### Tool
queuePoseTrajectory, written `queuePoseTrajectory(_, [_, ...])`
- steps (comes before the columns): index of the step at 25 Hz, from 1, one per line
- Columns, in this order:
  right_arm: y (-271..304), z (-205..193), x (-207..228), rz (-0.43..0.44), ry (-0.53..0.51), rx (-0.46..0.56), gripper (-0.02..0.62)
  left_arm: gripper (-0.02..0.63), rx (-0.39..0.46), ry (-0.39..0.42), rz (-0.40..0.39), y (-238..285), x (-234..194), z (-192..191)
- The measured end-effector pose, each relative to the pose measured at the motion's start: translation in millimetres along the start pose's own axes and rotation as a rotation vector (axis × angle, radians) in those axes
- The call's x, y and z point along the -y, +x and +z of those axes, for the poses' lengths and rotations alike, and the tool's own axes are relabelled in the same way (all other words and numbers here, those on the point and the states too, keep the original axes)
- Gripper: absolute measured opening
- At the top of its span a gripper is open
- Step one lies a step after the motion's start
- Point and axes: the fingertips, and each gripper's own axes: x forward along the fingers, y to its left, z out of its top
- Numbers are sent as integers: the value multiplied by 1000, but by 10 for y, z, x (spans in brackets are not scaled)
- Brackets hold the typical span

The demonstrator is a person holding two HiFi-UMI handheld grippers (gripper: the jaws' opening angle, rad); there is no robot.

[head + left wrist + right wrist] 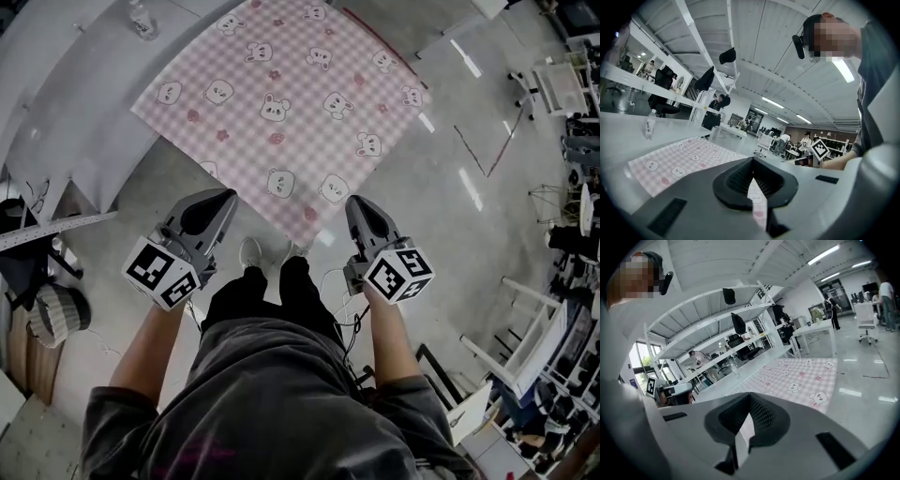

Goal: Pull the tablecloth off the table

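A person's left gripper (217, 202) and right gripper (360, 208) each clamp shut on the near edge of the pink checked, animal-print tablecloth (281, 103), which spreads away from them towards the white table (84, 84), where a bottle (141, 21) stands just beyond the cloth.
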Motion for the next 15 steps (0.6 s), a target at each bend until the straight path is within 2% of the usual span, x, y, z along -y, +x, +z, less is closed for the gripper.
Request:
queuePoseTrajectory(7, [268,-372,539,11,48,-102,-3,2,-72,-75,92,314,-184,-547])
queuePoseTrajectory(15, [431,-911,1022,-29,107,-227,-3,2,-169,-166,157,503,-424,-1413])
